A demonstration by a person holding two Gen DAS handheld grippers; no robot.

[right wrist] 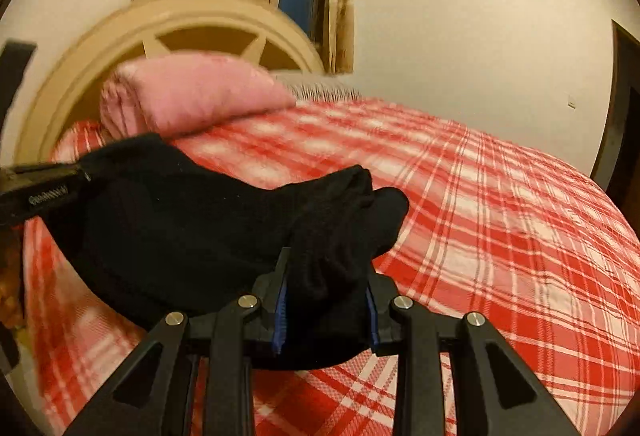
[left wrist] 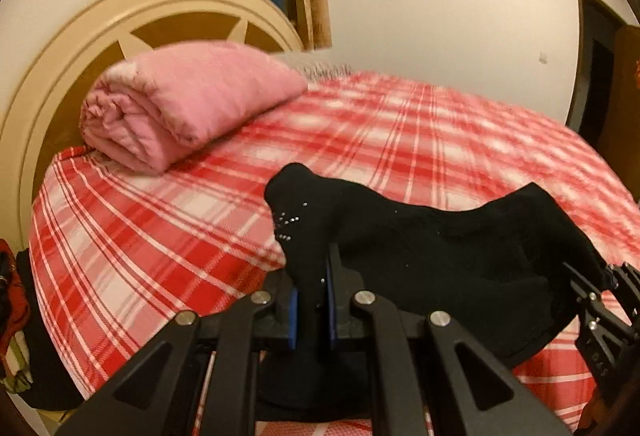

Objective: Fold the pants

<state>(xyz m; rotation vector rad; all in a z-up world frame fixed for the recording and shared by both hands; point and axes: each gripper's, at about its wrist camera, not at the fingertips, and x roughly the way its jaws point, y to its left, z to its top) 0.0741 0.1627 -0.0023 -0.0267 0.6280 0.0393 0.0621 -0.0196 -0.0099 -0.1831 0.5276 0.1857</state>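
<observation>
Blue-padded fingers of my left hand-held gripper (left wrist: 313,300) are closed on one bunched end of the black pants (left wrist: 432,256); a few small studs glint on the cloth just ahead of the pads. My right hand-held gripper (right wrist: 326,300) is likewise clamped on the other end, a thick wad of fabric filling the space between its fingers.

Between the two grips the pants hang as a shallow swag, lifted off the bed (left wrist: 140,236) with its red-and-white plaid sheet. The garment's long axis runs straight from one hand-held gripper to the other, crosswise to the way both cameras look. From the left hand-held gripper it stretches away to the right; from the right one it stretches to the left, where the other tool's black linkage shows at the frame edge.

Neither hand is nearer the cloth: each holds an end. I judge that any fold depends on this span, whether by lowering the sagging middle onto the sheet or by bringing the two ends together.

Ahead and to the left of both, well apart, a folded pink blanket (left wrist: 184,103) lies against the headboard (left wrist: 52,75).
</observation>
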